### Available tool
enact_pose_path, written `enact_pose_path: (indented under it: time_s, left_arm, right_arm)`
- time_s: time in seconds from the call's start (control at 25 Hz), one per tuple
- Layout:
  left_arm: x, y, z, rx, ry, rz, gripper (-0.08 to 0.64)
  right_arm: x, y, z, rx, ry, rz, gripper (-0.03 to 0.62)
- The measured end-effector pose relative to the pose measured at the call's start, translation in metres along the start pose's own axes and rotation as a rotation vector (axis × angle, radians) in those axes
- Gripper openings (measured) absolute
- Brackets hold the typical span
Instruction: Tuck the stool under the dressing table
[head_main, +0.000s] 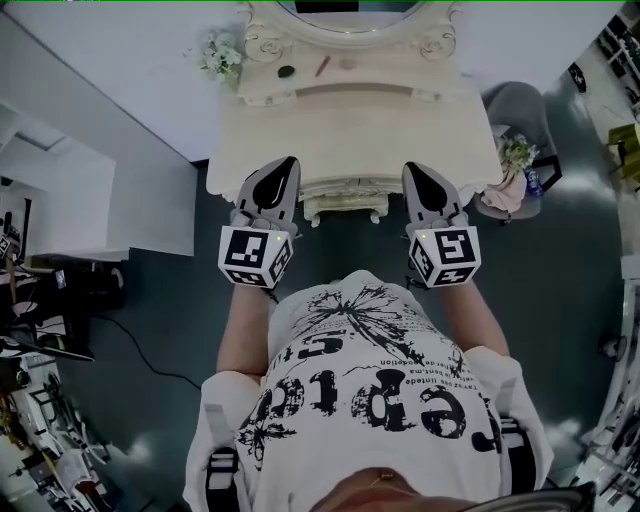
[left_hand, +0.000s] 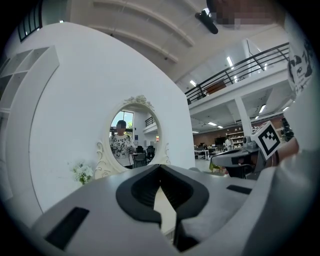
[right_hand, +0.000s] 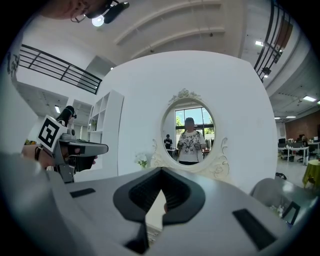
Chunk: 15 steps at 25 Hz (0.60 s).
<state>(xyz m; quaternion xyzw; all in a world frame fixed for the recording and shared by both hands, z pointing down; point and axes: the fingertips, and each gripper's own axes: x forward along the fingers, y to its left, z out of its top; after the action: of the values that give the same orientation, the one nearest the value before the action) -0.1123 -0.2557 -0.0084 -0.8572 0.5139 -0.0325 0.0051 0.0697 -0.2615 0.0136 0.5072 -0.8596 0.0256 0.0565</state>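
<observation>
**A:** Where was the stool?

**B:** The stool (head_main: 345, 208) sat low at the front of the dressing table (head_main: 300, 130), right in the middle. Most of it looked tucked under already. Only its near edge and little feet showed.

**A:** And what were the person's two grippers doing?

**B:** The left gripper (head_main: 289, 164) and the right gripper (head_main: 411, 170) were held up in front of the dressing table, one on each side of the stool. Neither one touched it. Each had its jaws pressed together at the tips, and neither held anything.

**A:** So what could have gone wrong?

**B:** If the stool needed one more push, shut jaws would probably slide off its smooth edge. A push on one side only might turn it, so a foot could knock a leg of the dressing table. A hard bump could shake the flowers (head_main: 220, 55) and the small things on top of the dressing table. A gripper reaching low could also hit the front edge of the dressing table.
</observation>
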Motion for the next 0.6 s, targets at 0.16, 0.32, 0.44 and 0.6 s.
enact_pose_path:
  time_s: [0.16, 0.32, 0.44, 0.6]
  left_arm:
    - [0.003, -0.002, -0.001, 0.009, 0.008, -0.003, 0.020]
    - [0.006, -0.003, -0.005, 0.022, 0.020, -0.014, 0.020]
    - [0.006, -0.002, -0.010, 0.018, 0.028, -0.013, 0.020]
    - [0.007, 0.001, -0.015, 0.003, 0.031, -0.010, 0.020]
  right_arm:
    - [0.003, 0.000, 0.000, 0.008, -0.008, 0.004, 0.017]
    - [0.006, 0.001, -0.001, 0.015, -0.011, 0.013, 0.017]
    - [0.008, 0.001, -0.004, 0.017, -0.004, 0.018, 0.017]
    - [0.010, 0.003, -0.009, 0.015, 0.004, 0.022, 0.017]
